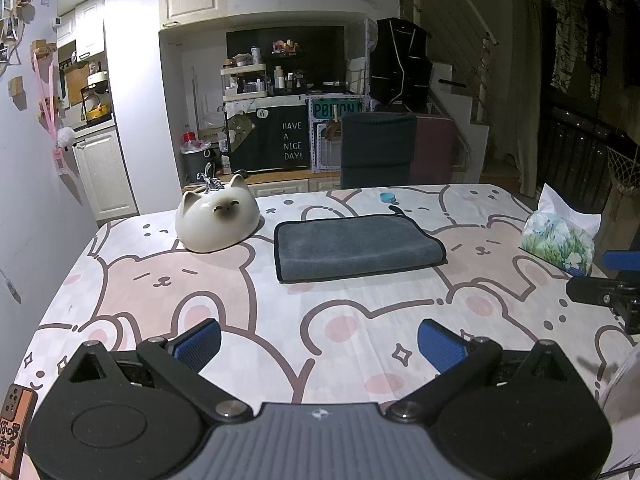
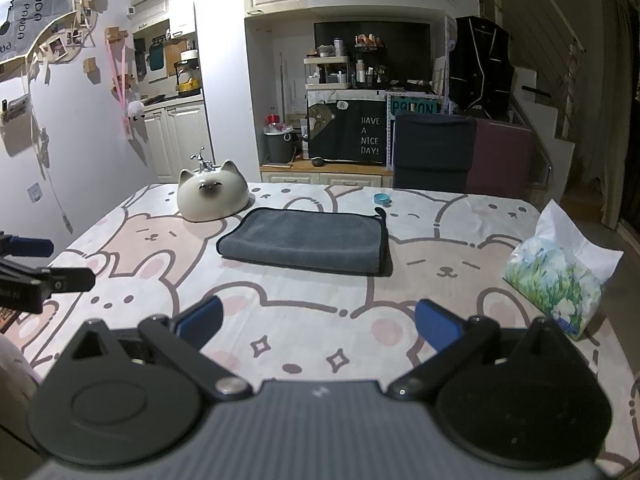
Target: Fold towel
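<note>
Here, in the left view, my left gripper sits low at the bottom of the frame, its blue pads spread wide with nothing between them, only the bear-print cloth showing in the gap. The towel lies just above the middle of the frame, well apart from my pads, already doubled into a neat grey rectangle with its hanging loop poking out at the upper right corner. It looks folded at least once, so I judge the job either done or awaiting one more fold. A cat dish sits just left of the towel, close enough that I'd want to keep a fold from sweeping into it. A tissue pack stands at the right edge.

In the right view, my right gripper is likewise wide open and empty, held back at the bottom of the frame. The towel lies centre, its thick folded edge facing me. My left gripper pokes in at the left edge, level with it.
</note>
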The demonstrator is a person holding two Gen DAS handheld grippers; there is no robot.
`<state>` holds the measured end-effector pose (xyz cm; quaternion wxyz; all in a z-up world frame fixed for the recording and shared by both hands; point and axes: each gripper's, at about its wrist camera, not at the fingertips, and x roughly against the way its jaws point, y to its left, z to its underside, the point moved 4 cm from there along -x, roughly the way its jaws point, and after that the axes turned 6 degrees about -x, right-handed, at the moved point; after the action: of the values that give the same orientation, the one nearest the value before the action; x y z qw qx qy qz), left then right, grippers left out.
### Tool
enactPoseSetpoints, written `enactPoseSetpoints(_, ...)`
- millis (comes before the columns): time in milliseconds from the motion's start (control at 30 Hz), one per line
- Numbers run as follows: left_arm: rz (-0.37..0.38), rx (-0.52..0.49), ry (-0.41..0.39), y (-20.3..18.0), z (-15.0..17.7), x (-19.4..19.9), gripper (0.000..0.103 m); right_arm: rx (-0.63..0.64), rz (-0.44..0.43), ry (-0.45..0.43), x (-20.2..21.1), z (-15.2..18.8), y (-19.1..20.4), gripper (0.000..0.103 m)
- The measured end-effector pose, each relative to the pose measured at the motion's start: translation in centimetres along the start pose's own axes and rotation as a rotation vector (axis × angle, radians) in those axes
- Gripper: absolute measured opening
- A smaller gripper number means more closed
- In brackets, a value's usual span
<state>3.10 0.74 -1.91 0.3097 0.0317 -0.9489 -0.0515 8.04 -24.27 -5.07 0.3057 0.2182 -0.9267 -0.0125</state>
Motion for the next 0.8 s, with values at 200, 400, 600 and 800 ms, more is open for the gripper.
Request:
enactPoseSetpoints(200,0.000,0.000,0.000,0.00,0.00,-0.01,0.103,0.000,-0.001,0.001,-0.02,0.02,0.05,0.103)
enactPoseSetpoints(400,0.000,0.000,0.000,-0.02,-0.01,0.00,0.103,0.000,-0.002,0.002,-0.03,0.07,0.14,0.103)
enactPoseSetpoints(600,-0.001,0.001,0.000,-0.03,-0.01,-0.01,0.103,-0.002,-0.003,0.002,-0.08,0.12,0.13,0.103)
enactPoseSetpoints(800,-0.001,0.001,0.000,-0.05,0.01,0.01,0.103,-0.003,-0.004,0.003,-0.08,0.12,0.13,0.103)
